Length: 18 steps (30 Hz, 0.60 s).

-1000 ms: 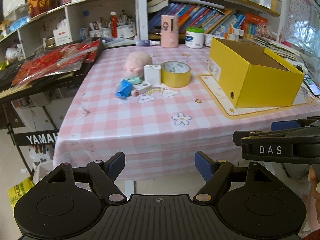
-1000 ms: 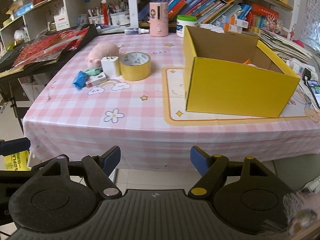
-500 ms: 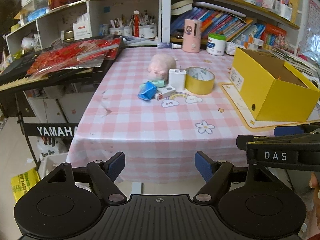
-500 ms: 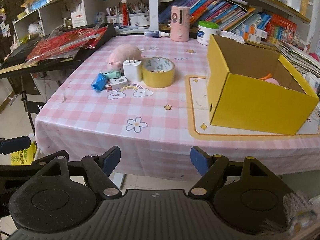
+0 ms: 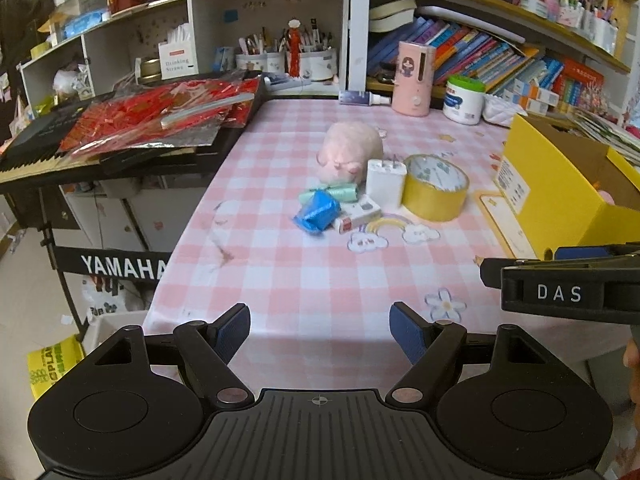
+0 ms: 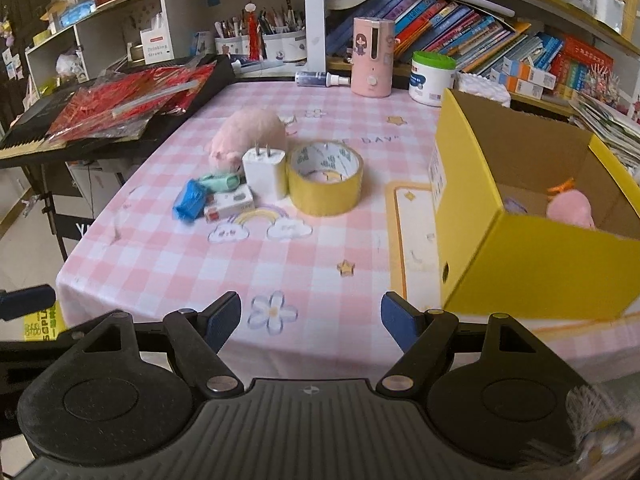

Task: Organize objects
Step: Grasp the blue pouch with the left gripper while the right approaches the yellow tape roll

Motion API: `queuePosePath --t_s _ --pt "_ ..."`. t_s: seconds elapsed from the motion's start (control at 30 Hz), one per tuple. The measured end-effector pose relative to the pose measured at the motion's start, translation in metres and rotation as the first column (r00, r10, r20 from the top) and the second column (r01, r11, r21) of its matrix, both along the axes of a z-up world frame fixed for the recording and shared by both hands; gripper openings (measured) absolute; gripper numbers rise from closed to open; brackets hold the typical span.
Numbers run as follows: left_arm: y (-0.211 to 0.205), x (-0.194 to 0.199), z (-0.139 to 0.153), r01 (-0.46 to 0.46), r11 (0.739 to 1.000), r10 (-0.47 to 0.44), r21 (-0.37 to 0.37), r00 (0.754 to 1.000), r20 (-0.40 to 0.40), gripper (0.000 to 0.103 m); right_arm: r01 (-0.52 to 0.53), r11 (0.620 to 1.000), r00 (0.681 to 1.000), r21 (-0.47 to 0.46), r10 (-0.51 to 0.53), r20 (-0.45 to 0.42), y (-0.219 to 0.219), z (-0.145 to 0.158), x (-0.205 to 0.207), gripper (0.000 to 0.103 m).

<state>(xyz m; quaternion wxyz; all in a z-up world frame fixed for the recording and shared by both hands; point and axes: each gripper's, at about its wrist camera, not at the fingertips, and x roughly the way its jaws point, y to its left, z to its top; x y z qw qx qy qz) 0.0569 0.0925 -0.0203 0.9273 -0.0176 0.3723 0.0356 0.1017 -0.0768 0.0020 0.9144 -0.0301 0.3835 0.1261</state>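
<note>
shelves [image 5: 260,20] packed with books [image 6: 460,32], pen cups and boxes fill the back of the room, and a black keyboard [image 5: 48,148] under red foil sheets [image 5: 160,116] stands at the table's left side. the table [image 6: 328,248] wears a pink checked cloth printed with clouds, stars and a flower. on its right part sits an open yellow box [image 6: 540,248], upright, with a pink soft thing lying inside at its far end. a pink dispenser [image 6: 372,56], a white tub [image 6: 430,80] with a green lid and a small spray bottle lying on its side line the far edge. near the middle of the cloth, left of the box and apart from it, the loose things cluster: a pink plush [image 5: 350,152] at the back, a roll of yellow tape [image 6: 326,178] lying flat, a white charger [image 6: 264,172] standing prongs up and touching the tape's left side, a small white carton [image 6: 230,202] in front of the charger, a green roll [image 5: 330,194] against the plush, and a blue roll [image 5: 318,212] at the near left. the left gripper [image 5: 320,330] hangs over the table's near edge, its blue-padded fingers spread with only cloth between them. the right gripper [image 6: 311,320] hangs likewise over the near edge, fingers spread and holding nothing, the box just to its right. each gripper shows at the rim of the other's view.
</note>
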Motion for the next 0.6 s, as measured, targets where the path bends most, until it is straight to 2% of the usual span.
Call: queuePosePath --t_s 0.2,0.6 --pt "0.001 0.028 -0.002 -0.021 1.0 0.021 -0.004 1.0 0.0 0.079 -0.026 1.0 0.999 0.001 0.026 0.026 0.006 0.003 0.032 0.076" --pt "0.0 0.08 -0.011 -0.056 0.998 0.056 0.001 0.998 -0.034 0.078 -0.068 0.998 0.998 -0.005 0.068 -0.011 0.014 -0.008 0.096 0.077"
